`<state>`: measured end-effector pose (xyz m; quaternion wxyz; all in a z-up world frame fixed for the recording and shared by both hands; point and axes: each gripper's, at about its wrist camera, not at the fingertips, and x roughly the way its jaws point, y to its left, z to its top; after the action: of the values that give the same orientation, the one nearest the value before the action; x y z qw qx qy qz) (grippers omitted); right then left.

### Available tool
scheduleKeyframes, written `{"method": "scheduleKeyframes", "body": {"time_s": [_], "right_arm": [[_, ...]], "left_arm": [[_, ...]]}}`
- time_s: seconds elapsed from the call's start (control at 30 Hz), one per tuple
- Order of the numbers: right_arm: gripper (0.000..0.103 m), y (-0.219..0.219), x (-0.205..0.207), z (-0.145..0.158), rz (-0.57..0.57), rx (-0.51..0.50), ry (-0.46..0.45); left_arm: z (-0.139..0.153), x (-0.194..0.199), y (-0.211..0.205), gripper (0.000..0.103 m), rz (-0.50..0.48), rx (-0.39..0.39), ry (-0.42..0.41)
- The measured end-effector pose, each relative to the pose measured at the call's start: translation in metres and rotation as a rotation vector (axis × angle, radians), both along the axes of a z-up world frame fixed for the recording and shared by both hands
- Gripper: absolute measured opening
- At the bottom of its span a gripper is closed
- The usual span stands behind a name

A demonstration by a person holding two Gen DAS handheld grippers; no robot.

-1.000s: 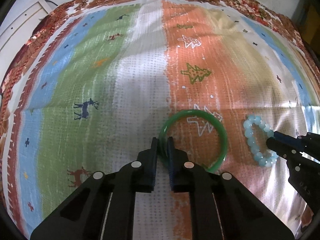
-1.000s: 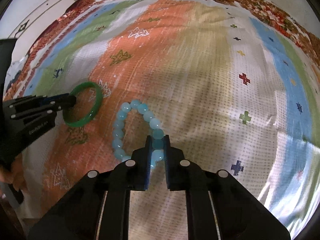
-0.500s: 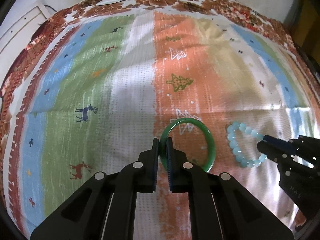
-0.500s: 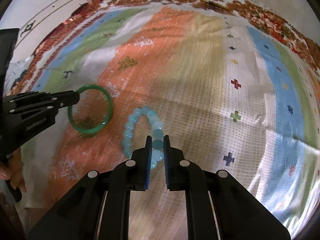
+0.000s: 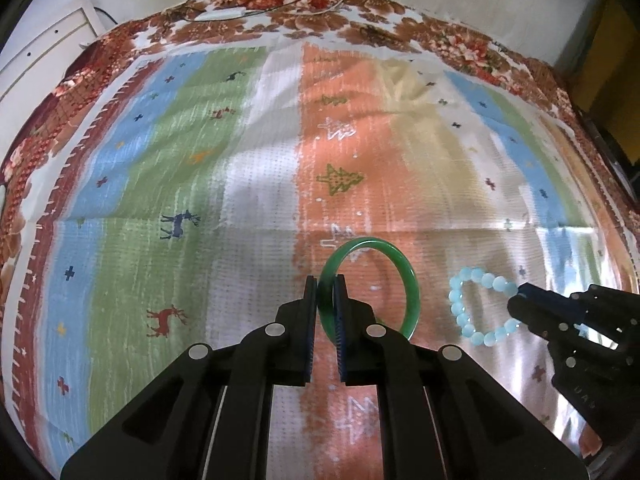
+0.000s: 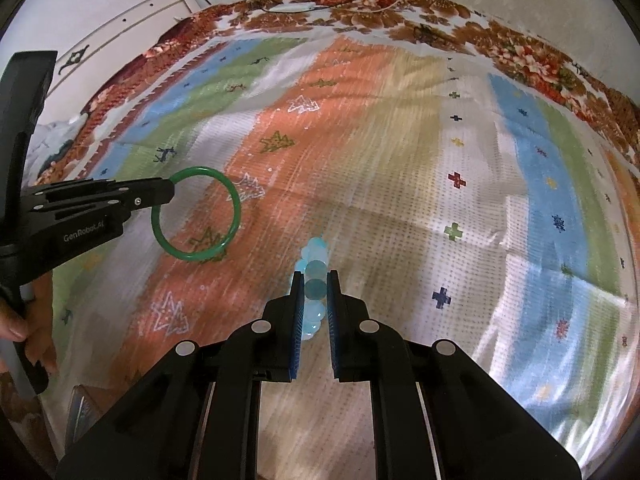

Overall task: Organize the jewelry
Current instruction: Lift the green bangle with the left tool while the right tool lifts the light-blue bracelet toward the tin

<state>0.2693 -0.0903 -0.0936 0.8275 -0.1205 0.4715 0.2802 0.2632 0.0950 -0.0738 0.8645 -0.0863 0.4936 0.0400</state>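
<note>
My left gripper [image 5: 325, 284] is shut on the near-left rim of a green bangle [image 5: 410, 280], which hangs above the striped cloth. In the right wrist view that same green bangle [image 6: 236, 208] sticks out from the left gripper [image 6: 170, 192] at the left. My right gripper [image 6: 312, 278] is shut on a pale blue bead bracelet [image 6: 314, 270], seen edge-on between the pads. From the left wrist view the bead bracelet [image 5: 464, 316] forms an open loop held at its right side by the right gripper [image 5: 518, 300]. Both pieces are lifted off the cloth.
A striped cloth [image 5: 240, 184] with deer, tree and cross motifs covers the bed, bordered by a brown floral edge [image 5: 320, 20]. A white cabinet [image 6: 120, 28] and wall stand behind. Cables and a white strip [image 5: 224, 14] lie at the far edge. A hand [image 6: 24, 320] holds the left handle.
Both grippers have risen with their pieces, so the cloth looks farther away and more of the far edge and wall shows. The bead bracelet has swung from an open loop to edge-on in the right wrist view.
</note>
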Motion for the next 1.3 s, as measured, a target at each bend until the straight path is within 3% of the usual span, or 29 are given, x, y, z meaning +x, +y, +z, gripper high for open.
{"method": "scheduleKeyframes", "body": {"time_s": [0.7, 1.3], "right_arm": [[0.012, -0.021, -0.04, 0.035, 0.003, 0.044, -0.054], [0.012, -0.042, -0.081, 0.071, 0.008, 0.119, -0.109]], "left_arm": [[0.032, -0.036, -0.018, 0.008, -0.016, -0.003, -0.062], [0.054, -0.082, -0.022, 0.008, -0.005, -0.061, -0.118]]}}
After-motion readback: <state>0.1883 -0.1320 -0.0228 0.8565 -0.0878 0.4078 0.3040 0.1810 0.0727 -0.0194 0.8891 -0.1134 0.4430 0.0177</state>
